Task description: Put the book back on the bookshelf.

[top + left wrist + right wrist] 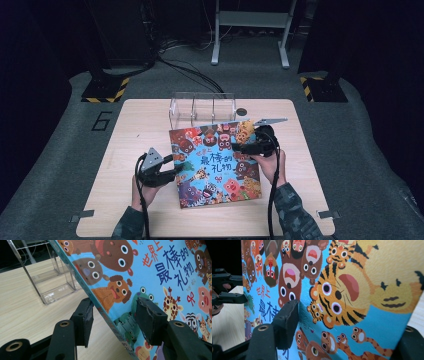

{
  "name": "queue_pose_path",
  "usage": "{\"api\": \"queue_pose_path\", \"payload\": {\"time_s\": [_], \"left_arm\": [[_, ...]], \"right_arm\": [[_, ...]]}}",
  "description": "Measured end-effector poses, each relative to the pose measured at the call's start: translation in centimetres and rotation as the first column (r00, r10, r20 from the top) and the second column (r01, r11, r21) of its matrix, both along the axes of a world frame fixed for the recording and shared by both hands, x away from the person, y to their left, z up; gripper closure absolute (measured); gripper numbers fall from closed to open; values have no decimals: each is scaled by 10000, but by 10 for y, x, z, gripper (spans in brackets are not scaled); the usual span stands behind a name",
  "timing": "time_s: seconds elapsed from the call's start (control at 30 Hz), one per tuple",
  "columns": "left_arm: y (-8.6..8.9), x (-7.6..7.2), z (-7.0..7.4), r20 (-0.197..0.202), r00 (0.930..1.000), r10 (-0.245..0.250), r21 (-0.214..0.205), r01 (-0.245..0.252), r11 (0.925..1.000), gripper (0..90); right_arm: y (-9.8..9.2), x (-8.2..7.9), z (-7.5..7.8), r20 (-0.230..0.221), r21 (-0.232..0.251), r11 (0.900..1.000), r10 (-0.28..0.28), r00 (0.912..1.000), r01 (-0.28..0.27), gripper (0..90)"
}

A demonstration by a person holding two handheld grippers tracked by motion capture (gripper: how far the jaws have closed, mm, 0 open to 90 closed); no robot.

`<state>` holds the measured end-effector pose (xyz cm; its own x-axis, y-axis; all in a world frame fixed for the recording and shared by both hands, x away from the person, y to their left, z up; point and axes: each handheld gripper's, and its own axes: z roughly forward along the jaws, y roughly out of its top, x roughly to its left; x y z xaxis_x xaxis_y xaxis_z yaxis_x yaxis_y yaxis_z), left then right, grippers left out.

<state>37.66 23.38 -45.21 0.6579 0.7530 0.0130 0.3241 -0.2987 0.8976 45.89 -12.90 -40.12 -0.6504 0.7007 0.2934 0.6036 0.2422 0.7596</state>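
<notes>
A square picture book [215,160] with cartoon animals on a blue cover is tilted above the wooden table [135,130], and I hold it between my two grippers. My left gripper [176,166] is at the book's left edge. In the left gripper view the spine edge of the book [150,270] runs slantwise between the jaws of my left gripper [116,307], with a wide gap still between the pads. My right gripper [240,149] grips the book's right edge. One pad [287,320] presses on the cover [349,290], and the other jaw is behind the book.
A clear acrylic divided holder [202,107] stands at the table's far edge, just beyond the book's top edge, also seen in the left gripper view [50,285]. A small dark disc [241,112] lies beside it. Bare tabletop stretches left of the book.
</notes>
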Motion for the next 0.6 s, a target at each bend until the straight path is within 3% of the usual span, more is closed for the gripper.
{"api": "queue_pose_path", "payload": {"time_s": [0.1, 0.17, 0.33, 0.43, 0.6], "left_arm": [[1, -1, 1, -47, 10000, -45, 31, 45, 10000, 494], [2, -1, 2, 134, 9999, 30, -24, -30, 10000, 503], [5, 2, 3, -162, 9998, -116, 44, 117, 9999, 508], [8, 2, 3, -218, 9995, -213, -154, 210, 9997, 520], [8, 0, 5, -21, 9998, -216, -218, 215, 9995, 537]], "right_arm": [[1, 0, 1, 79, -30, 10000, 53, 10000, -52, 345], [2, 0, 3, 125, -82, 10000, 50, 9999, -49, 342], [6, 1, 5, 273, -318, 9995, 70, 9996, -61, 322], [7, 1, 6, 292, -307, 9995, 114, 9995, -105, 322], [7, 1, 7, 352, -263, 9996, 134, 9993, -125, 322]]}}
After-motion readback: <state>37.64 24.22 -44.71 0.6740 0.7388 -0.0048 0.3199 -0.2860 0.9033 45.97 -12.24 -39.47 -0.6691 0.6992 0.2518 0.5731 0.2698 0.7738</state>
